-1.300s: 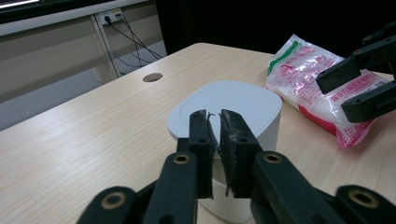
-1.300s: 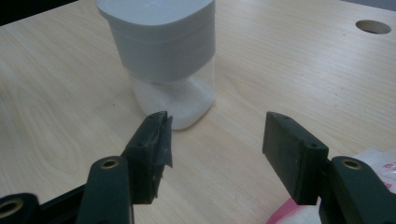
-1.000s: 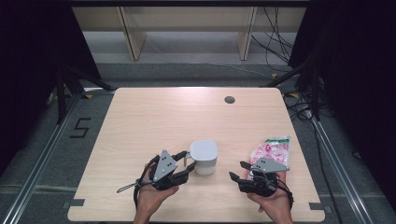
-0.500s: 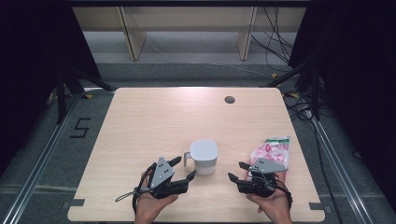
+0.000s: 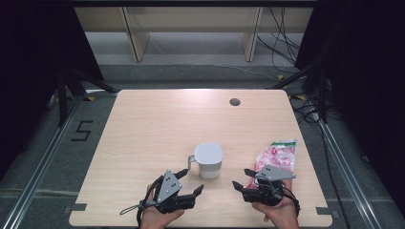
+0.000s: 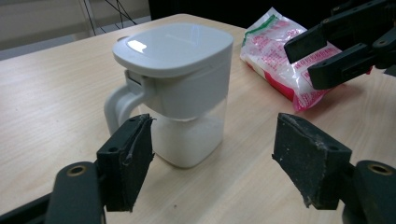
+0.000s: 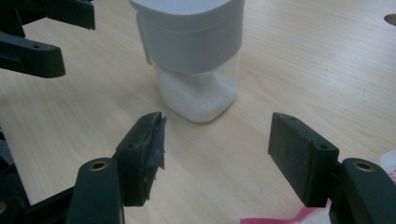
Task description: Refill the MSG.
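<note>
hand-held grippers: 2, left (image 5: 191,183) and right (image 5: 241,179), both spread, just opening, empty | jug (image 5: 208,160): 1 | pink packet (image 5: 279,155): 1

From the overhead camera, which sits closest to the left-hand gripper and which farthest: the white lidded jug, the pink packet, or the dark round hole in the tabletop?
1. White lidded jug, just ahead and to its right.
2. Pink packet, across at the right side, by the other gripper.
3. Dark round hole, far back near the table's rear edge.
</note>
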A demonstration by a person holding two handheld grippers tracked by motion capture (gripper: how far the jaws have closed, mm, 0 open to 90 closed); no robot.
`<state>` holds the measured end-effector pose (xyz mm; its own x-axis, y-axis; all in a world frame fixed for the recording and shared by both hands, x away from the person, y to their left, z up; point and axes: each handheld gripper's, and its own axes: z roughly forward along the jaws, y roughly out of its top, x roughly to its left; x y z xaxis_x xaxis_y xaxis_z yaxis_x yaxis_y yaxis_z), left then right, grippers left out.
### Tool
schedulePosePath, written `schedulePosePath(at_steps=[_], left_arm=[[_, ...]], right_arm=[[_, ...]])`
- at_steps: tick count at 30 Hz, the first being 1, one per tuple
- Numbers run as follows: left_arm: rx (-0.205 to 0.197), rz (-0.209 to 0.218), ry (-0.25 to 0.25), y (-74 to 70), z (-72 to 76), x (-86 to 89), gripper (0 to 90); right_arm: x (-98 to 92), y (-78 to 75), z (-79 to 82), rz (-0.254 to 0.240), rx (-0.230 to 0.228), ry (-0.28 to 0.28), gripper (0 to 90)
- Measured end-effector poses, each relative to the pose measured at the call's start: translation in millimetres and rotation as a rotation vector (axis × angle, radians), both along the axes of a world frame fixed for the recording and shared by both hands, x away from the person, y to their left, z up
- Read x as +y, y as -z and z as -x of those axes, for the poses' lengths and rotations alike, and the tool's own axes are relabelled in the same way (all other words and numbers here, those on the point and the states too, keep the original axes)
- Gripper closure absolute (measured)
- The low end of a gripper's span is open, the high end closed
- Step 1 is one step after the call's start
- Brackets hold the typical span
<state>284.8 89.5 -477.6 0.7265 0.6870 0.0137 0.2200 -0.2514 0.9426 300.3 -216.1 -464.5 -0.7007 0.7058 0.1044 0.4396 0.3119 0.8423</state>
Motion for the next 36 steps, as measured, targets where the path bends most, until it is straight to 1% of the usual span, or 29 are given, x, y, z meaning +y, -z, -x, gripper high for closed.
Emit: schedulePosePath(at_steps=[1, 2, 3, 4, 5, 6, 7, 8, 10, 12, 13, 15, 17, 18, 19, 22, 23, 24, 25, 26, 27, 28, 29, 30, 31, 32, 34, 35, 36], left_arm=[[0.028, 0.009, -0.02, 1.2, 2.9, -1.1, 26.9], [0.024, 0.01, -0.016, 2.5, 3.1, -1.4, 26.9], [0.028, 0.03, -0.017, 4.6, 3.9, -3.1, 26.9], [0.031, 0.036, -0.015, 5.5, 4.5, -4.3, 26.7], [0.034, 0.018, -0.013, 6.0, 5.5, -4.5, 26.5], [0.006, 0.004, 0.005, 6.8, 3.9, -4.5, 25.9], [0.031, 0.01, -0.012, 7.6, 6.8, -5.7, 25.1], [0.029, 0.017, -0.011, 8.7, 7.7, -6.6, 24.4], [0.027, 0.004, -0.007, 10.0, 10.1, -7.1, 23.7], [0.027, -0.008, -0.002, 11.4, 11.6, -7.3, 23.1], [0.035, 0.008, 0.002, 12.5, 11.7, -8.2, 22.6], [0.032, 0.014, -0.003, 12.8, 11.3, -7.7, 21.8], [0.032, -0.002, -0.008, 12.1, 11.9, -6.6, 21.1], [0.035, 0.0, -0.003, 12.0, 12.1, -6.7, 20.4], [0.038, 0.003, -0.003, 12.1, 12.4, -6.9, 19.4], [0.045, 0.012, -0.004, 12.7, 12.2, -7.4, 16.4], [0.033, -0.014, 0.014, 11.5, 11.2, -5.6, 15.1], [0.043, -0.001, 0.008, 12.2, 12.4, -6.0, 15.1], [0.047, 0.001, 0.011, 11.8, 12.9, -5.6, 15.0], [0.049, 0.025, 0.02, 12.2, 12.5, -5.9, 15.0], [0.046, 0.015, 0.018, 11.4, 12.9, -4.9, 15.0], [0.045, 0.018, 0.019, 11.4, 13.0, -4.9, 15.0], [0.043, 0.003, 0.019, 11.1, 13.1, -4.1, 14.9], [0.043, 0.001, 0.018, 11.1, 13.2, -3.8, 15.0], [0.045, 0.01, 0.016, 11.4, 13.2, -4.0, 15.0], [0.037, 0.003, 0.024, 11.2, 12.4, -3.3, 15.0], [0.045, 0.009, 0.013, 11.8, 12.8, -3.7, 14.9], [0.045, -0.004, 0.017, 11.9, 12.4, -2.9, 14.9], [0.053, 0.001, 0.019, 12.4, 12.2, -3.3, 15.0]], right_arm=[[-0.1, -0.7, 3.1, 0.008, 0.017, 0.008, 36.0], [-1.4, 0.3, 2.4, 0.014, -0.018, -0.006, 35.9], [-1.4, 0.8, 4.2, 0.01, 0.001, -0.017, 35.6], [-1.6, 1.2, 6.5, 0.004, -0.003, -0.012, 35.4], [-2.4, 1.7, 7.6, 0.014, -0.009, -0.008, 35.3], [-3.0, 3.1, 8.8, 0.009, -0.002, -0.019, 34.9], [-2.7, 3.4, 12.5, 0.006, 0.029, -0.004, 34.4], [-4.2, 5.2, 11.4, 0.014, 0.008, -0.018, 33.9], [-5.2, 7.0, 15.1, 0.02, 0.024, -0.004, 33.7], [-7.9, 8.9, 15.1, 0.018, 0.027, -0.028, 33.3], [-8.4, 10.0, 17.1, 0.025, 0.012, -0.007, 33.0], [-10.0, 11.9, 19.7, 0.028, 0.017, -0.014, 32.1], [-10.6, 13.7, 23.3, 0.029, 0.027, -0.008, 31.5], [-11.5, 14.6, 23.5, 0.041, 0.014, -0.014, 30.4], [-11.4, 15.8, 25.5, 0.043, 0.029, -0.017, 29.8], [-11.9, 17.6, 27.3, 0.043, 0.034, -0.045, 29.4], [-10.7, 17.2, 31.8, 0.025, 0.067, -0.021, 29.0], [-12.0, 18.2, 30.1, 0.021, 0.044, -0.039, 28.5], [-11.2, 18.1, 33.7, 0.019, 0.069, -0.021, 28.3], [-12.2, 18.4, 33.7, 0.029, 0.057, -0.024, 28.1], [-11.7, 19.8, 35.2, 0.021, 0.067, -0.022, 27.8], [-13.7, 21.0, 33.3, 0.048, 0.027, -0.038, 27.4], [-13.0, 22.1, 34.9, 0.042, 0.047, -0.036, 27.2], [-13.3, 22.6, 35.8, 0.049, 0.053, -0.039, 27.2], [-11.7, 23.7, 38.7, 0.039, 0.076, -0.023, 27.1], [-13.2, 24.8, 37.0, 0.058, 0.044, -0.038, 26.7], [-12.7, 25.9, 38.6, 0.056, 0.067, -0.034, 26.3], [-13.2, 26.6, 38.4, 0.059, 0.056, -0.039, 26.4], [-13.4, 26.5, 39.0, 0.059, 0.054, -0.034, 26.4]])
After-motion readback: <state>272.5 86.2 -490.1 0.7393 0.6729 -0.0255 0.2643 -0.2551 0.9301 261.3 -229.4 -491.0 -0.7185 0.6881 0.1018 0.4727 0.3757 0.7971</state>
